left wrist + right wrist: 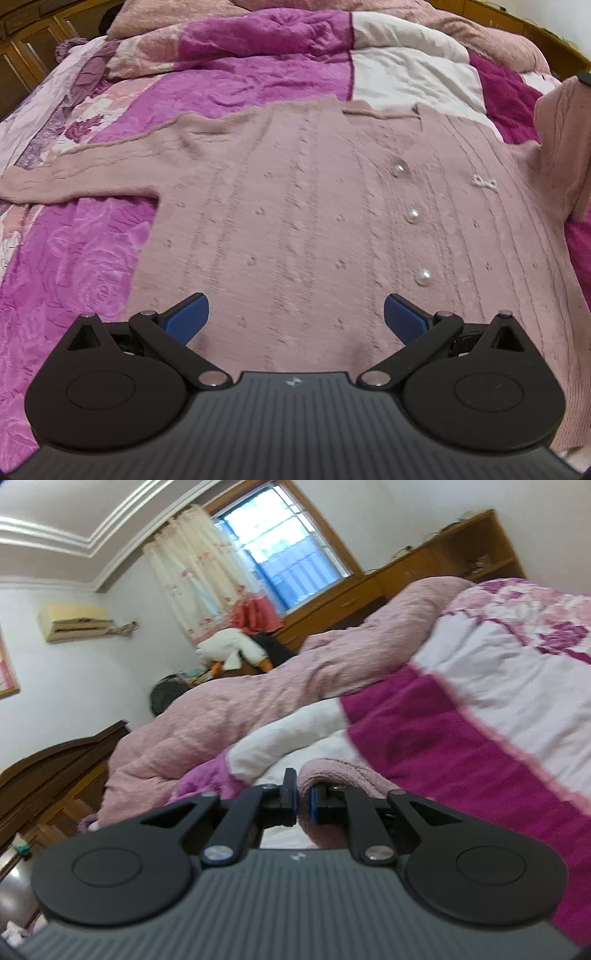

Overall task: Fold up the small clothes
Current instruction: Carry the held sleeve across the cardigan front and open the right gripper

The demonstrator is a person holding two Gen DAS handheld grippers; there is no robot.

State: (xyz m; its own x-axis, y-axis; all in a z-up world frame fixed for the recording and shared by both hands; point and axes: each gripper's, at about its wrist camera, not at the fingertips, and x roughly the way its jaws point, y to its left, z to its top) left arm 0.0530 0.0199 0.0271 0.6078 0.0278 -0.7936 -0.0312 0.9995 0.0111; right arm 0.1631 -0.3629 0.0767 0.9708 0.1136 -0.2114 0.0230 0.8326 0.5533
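A dusty-pink knit cardigan point(295, 206) with pearl buttons point(413, 215) lies spread front-up on the bed. Its left sleeve point(77, 173) stretches out flat to the left. My left gripper point(296, 319) hovers open above the hem, nothing between its blue pads. The right sleeve point(561, 147) is lifted off the bed at the right edge of the left wrist view. In the right wrist view my right gripper point(304, 797) is shut on that pink sleeve cuff point(343, 775), which bunches over the right finger.
The bed is covered by a magenta, white and floral quilt point(258, 66); a rumpled pink duvet point(258, 686) is heaped at its far side. Wooden cabinets point(424, 568), a curtained window point(280, 554) and a plush toy point(236, 650) stand beyond the bed.
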